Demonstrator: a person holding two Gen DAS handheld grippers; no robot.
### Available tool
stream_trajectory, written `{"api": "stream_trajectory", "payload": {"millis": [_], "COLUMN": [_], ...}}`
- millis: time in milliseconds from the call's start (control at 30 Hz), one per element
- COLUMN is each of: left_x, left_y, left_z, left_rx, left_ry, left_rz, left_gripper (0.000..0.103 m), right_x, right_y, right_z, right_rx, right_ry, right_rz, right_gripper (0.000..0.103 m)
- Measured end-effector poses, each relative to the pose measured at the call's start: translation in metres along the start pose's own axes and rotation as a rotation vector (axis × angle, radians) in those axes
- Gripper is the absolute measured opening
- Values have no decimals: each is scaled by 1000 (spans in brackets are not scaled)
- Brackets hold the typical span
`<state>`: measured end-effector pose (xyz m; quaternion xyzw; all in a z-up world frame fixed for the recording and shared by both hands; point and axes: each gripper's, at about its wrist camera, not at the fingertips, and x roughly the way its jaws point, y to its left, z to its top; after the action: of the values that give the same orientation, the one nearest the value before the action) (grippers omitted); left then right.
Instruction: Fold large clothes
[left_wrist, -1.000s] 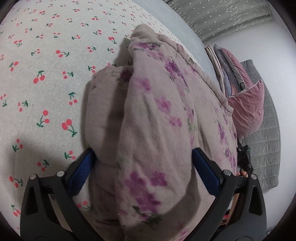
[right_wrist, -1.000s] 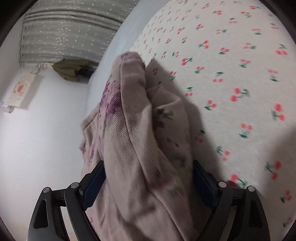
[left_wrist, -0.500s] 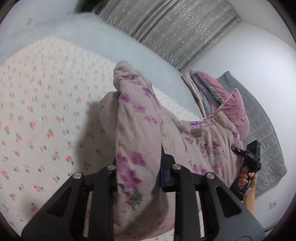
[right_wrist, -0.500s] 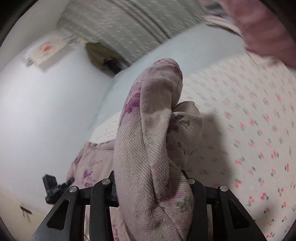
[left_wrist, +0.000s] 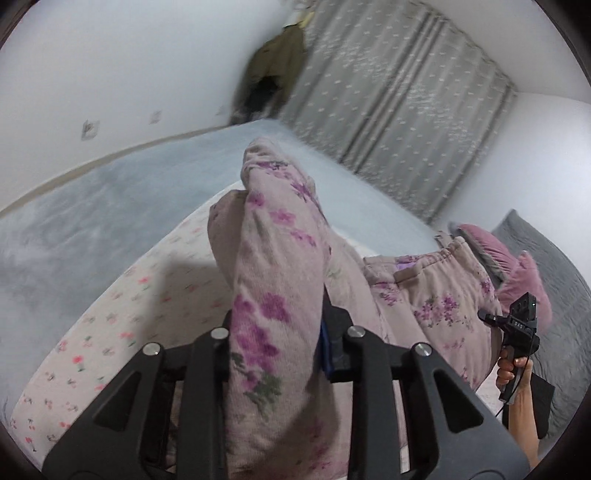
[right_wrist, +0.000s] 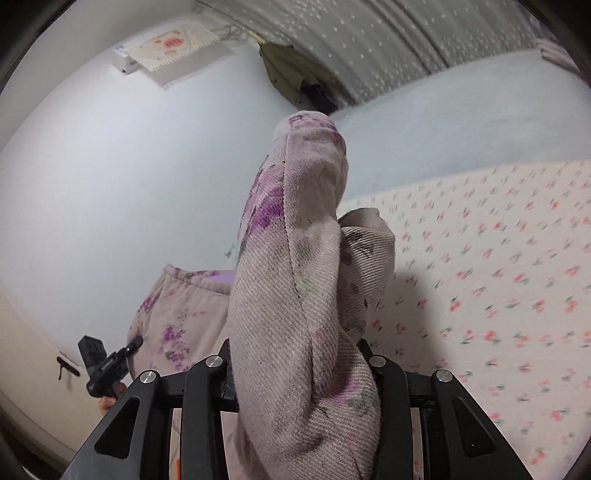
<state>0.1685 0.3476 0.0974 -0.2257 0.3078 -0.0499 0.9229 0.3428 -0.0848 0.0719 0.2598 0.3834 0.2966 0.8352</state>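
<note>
1. Bedroom: cherry-print bedsheet (left_wrist: 122, 317) below you, grey dotted curtain (left_wrist: 399, 110) at 1 o'clock.
2. Your left gripper (left_wrist: 280, 343) pinches a fold of the padded mauve floral garment (left_wrist: 273, 280); jaws easing open slightly, cloth between them.
3. Your right gripper (right_wrist: 299, 373) is clamped on another bunch of the garment.
4. The garment hangs lifted between both grips, clear of the sheet.
5. Step, as judged: lifting for a fold. Next: carry both grips across evenly, then lay flat.

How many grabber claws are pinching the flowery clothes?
2. The left gripper pinches one bunched end of the flowery garment; the right gripper pinches another bunched end. No other grabbers show.
</note>
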Motion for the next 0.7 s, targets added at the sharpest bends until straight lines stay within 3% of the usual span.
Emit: {"api": "stream_trajectory", "payload": {"millis": [67, 133, 167, 200, 300, 333, 400, 533, 700], "left_x": [33, 60, 70, 71, 74, 74, 72, 55, 23], "left_y": [39, 72, 91, 101, 118, 121, 120, 89, 46], "left_z": [-24, -47, -62, -68, -78, -75, -67, -49, -46], "left_rx": [-59, -105, -149, -187, -261, -261, -247, -156, 7], "left_ry": [86, 148, 139, 106, 59, 60, 76, 89, 65], "left_rz": [72, 139, 103, 69, 22, 28, 62, 168, 337], "left_gripper": [31, 38, 49, 62, 72, 74, 77, 79, 96], "right_x": [38, 58, 68, 74, 73, 73, 70, 55, 16], "right_y": [-9, -28, -44, -60, -87, -87, -75, -32, 9], "right_z": [-8, -15, -19, -24, -31, -31, -32, -29, -50], "right_rx": [41, 54, 77, 137, 246, 240, 199, 98, -50], "right_ry": [61, 86, 108, 132, 106, 103, 102, 109, 15], "right_rz": [-35, -166, -232, -220, -116, -119, -166, -341, -533], "right_gripper": [38, 40, 43, 48, 55, 56, 61, 66, 74]}}
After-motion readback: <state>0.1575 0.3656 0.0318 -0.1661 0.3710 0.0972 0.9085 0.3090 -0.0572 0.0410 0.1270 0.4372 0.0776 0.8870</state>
